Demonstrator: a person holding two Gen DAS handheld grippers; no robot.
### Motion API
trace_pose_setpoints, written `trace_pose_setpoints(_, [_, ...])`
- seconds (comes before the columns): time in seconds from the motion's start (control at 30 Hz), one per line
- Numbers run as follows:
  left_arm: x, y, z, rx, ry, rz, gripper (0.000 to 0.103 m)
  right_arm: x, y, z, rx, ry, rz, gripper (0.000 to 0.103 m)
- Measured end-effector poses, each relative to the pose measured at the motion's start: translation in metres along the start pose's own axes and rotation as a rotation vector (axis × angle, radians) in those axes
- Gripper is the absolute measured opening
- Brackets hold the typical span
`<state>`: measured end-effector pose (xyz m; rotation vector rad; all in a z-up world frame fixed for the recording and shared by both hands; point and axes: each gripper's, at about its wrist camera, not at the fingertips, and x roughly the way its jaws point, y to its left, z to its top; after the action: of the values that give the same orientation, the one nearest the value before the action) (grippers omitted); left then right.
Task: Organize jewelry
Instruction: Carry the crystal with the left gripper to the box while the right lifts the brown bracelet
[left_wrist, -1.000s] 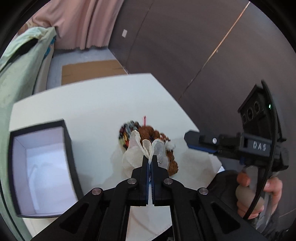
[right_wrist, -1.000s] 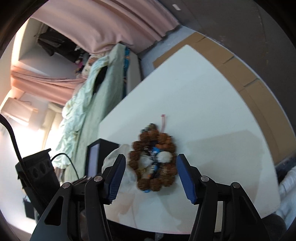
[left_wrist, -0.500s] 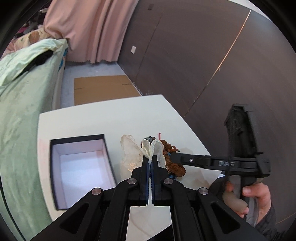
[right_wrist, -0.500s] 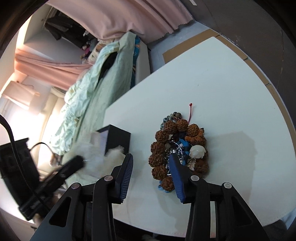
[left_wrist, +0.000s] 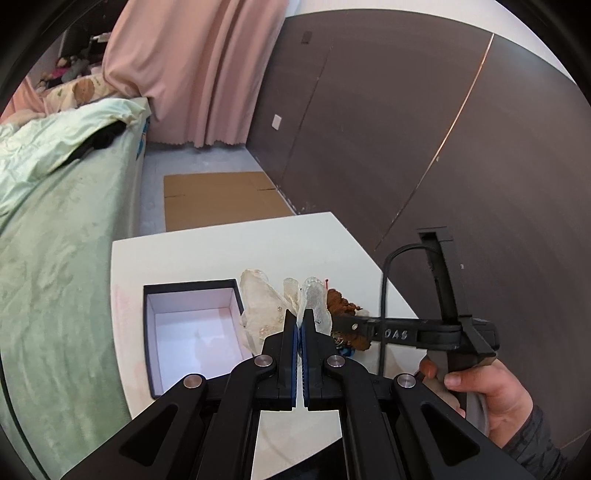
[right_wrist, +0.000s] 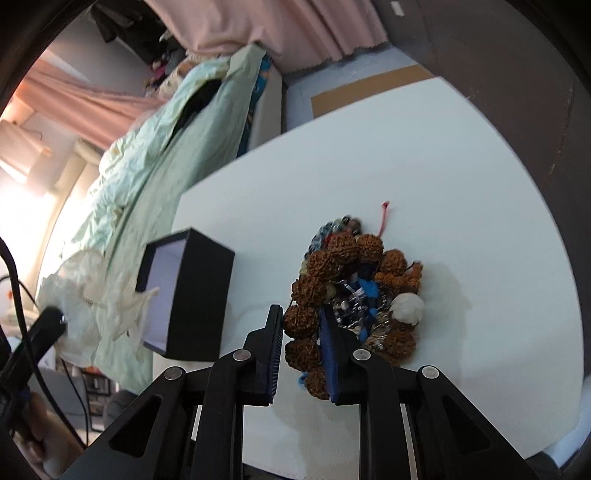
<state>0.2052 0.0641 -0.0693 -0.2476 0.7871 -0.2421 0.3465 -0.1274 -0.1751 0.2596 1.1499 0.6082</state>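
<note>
My left gripper (left_wrist: 300, 317) is shut on a clear plastic bag (left_wrist: 264, 310) and holds it up above the white table (left_wrist: 207, 258), beside an open black box with a white inside (left_wrist: 192, 328). My right gripper (right_wrist: 301, 325) is shut on the brown bead bracelet (right_wrist: 321, 288), part of a jewelry pile with blue, silver and white pieces (right_wrist: 369, 295) on the table (right_wrist: 461, 184). The pile also shows in the left wrist view (left_wrist: 343, 302), behind the right gripper's arm. The black box (right_wrist: 188, 291) stands left of the pile.
A bed with a pale green cover (left_wrist: 55, 221) runs along the table's left side. Flat cardboard (left_wrist: 218, 199) lies on the floor beyond the table. A dark panelled wall (left_wrist: 406, 129) stands to the right, pink curtains (left_wrist: 192, 66) behind.
My left gripper lifted the plastic bag up and back from the pile. My right gripper moved down onto the pile and its jaws closed on the brown beads.
</note>
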Motion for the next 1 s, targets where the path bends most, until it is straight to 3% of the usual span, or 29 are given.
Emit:
trace_pose_setpoints(0.23, [-0.015, -0.002, 0.001, 0.004, -0.021, 0.026, 0.001, -0.037, -0.009, -0.005, 0.05, -0.11, 0.118, 0.021])
trace_pose_setpoints(0.47, [-0.026, -0.003, 0.007, 0.016, -0.04, 0.045, 0.001, -0.057, 0.006, -0.002, 0.018, -0.156, 0.18, 0.021])
trace_pose_setpoints(0.63, [-0.038, -0.003, 0.014, 0.024, -0.056, 0.068, 0.001, -0.075, 0.013, 0.005, 0.011, -0.188, 0.279, 0.021])
trace_pose_setpoints(1.0, [-0.057, 0.017, 0.023, 0.014, -0.08, 0.132, 0.001, -0.071, 0.067, 0.028, -0.076, -0.168, 0.401, 0.021])
